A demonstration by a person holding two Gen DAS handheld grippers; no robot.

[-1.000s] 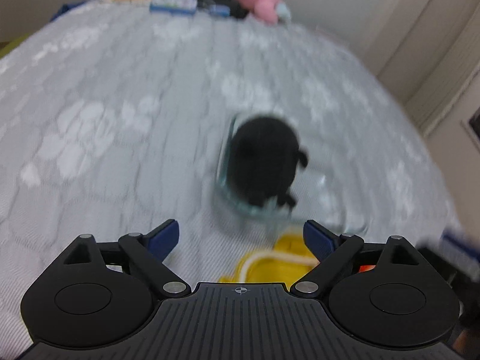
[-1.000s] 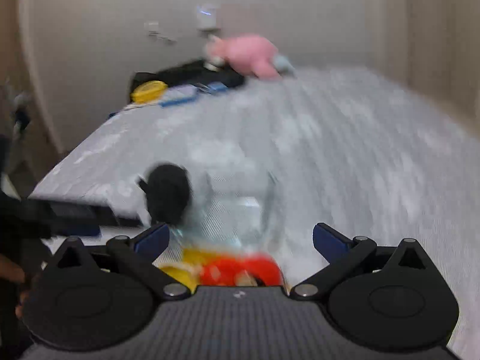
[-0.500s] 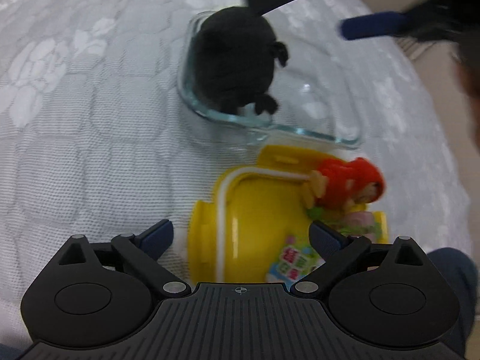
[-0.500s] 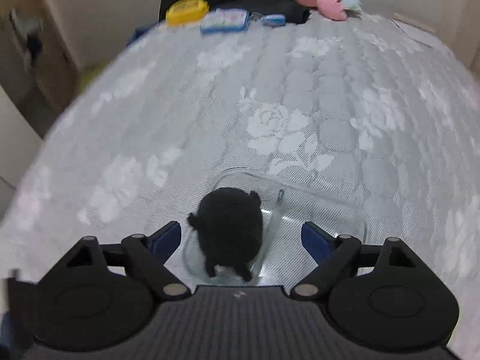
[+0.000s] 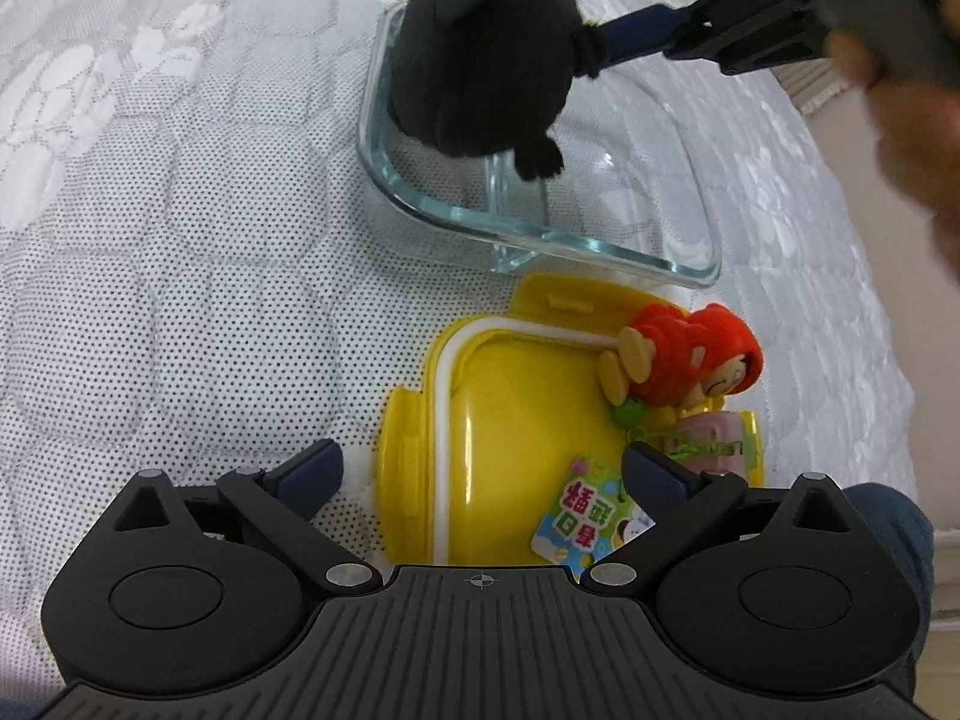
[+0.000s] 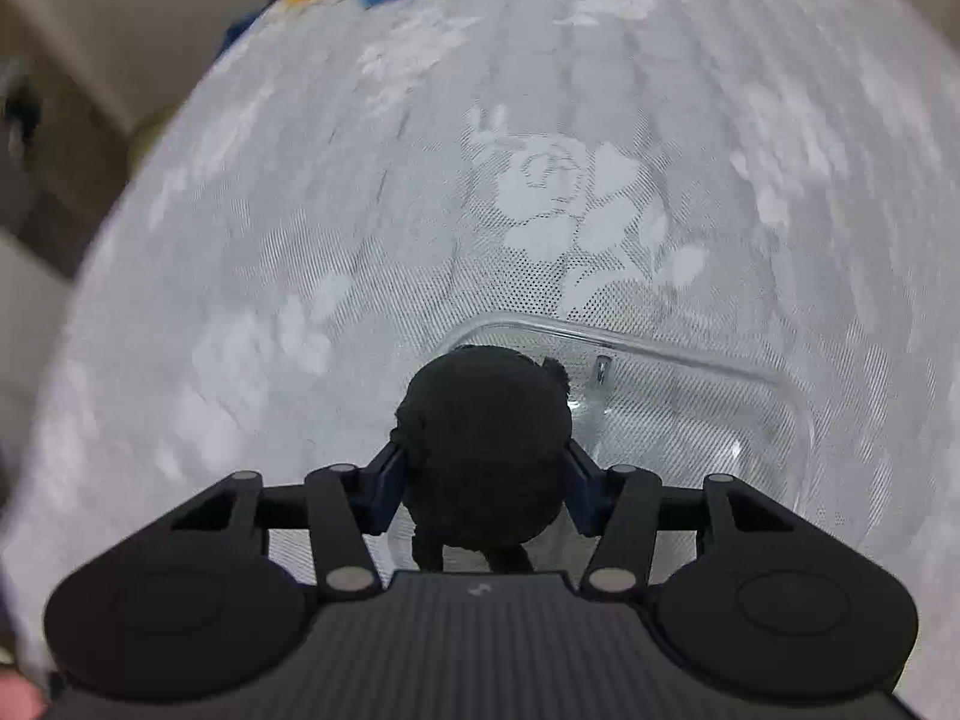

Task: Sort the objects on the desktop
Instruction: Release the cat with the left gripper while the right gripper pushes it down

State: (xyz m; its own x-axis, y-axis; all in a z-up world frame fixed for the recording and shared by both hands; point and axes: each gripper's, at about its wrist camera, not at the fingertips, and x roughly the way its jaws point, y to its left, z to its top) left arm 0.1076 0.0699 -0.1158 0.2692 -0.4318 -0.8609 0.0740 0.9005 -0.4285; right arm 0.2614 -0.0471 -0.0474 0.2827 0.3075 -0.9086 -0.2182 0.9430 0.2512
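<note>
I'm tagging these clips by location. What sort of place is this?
Probably a bedroom: the work surface looks like a quilted mattress with a rose pattern, not a desk. Soft toys such as the black plush and a glass container lie on it.

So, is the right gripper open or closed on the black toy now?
Closed on it. The right gripper has a blue finger pressed against each side of the black plush toy, which sits over the glass container.

Black plush toy (image 6: 483, 444) clamped upright above clear glass dish (image 5: 600, 240); beside it, yellow lid (image 5: 516, 414) bearing red-haired doll (image 5: 690, 360).
</note>
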